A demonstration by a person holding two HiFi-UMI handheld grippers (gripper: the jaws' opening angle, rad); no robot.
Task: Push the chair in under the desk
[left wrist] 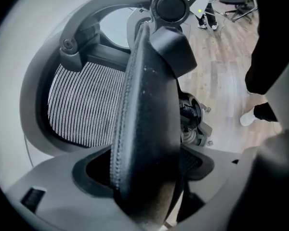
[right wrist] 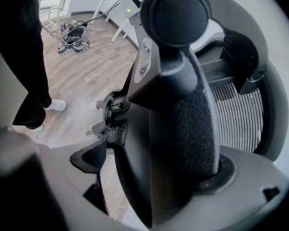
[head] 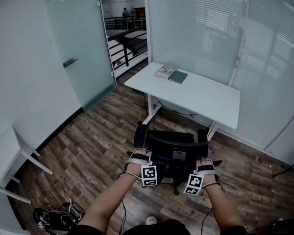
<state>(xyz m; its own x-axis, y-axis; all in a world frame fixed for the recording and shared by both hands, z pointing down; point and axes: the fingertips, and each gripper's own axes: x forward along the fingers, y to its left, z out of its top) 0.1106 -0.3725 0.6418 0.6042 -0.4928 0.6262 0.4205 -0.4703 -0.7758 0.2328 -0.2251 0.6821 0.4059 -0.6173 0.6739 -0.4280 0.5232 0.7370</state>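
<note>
Black padding fills both my grips: my left gripper (head: pixel 139 156) and right gripper (head: pixel 205 166) each clamp a padded part of the chair (head: pixel 172 146), on its side away from the desk (head: pixel 206 100). It stands just before that desk, facing it.

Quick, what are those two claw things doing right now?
Left gripper: closed on a padded arm of the black mesh-backed office chair.
Right gripper: closed on the chair's other padded arm.
</note>
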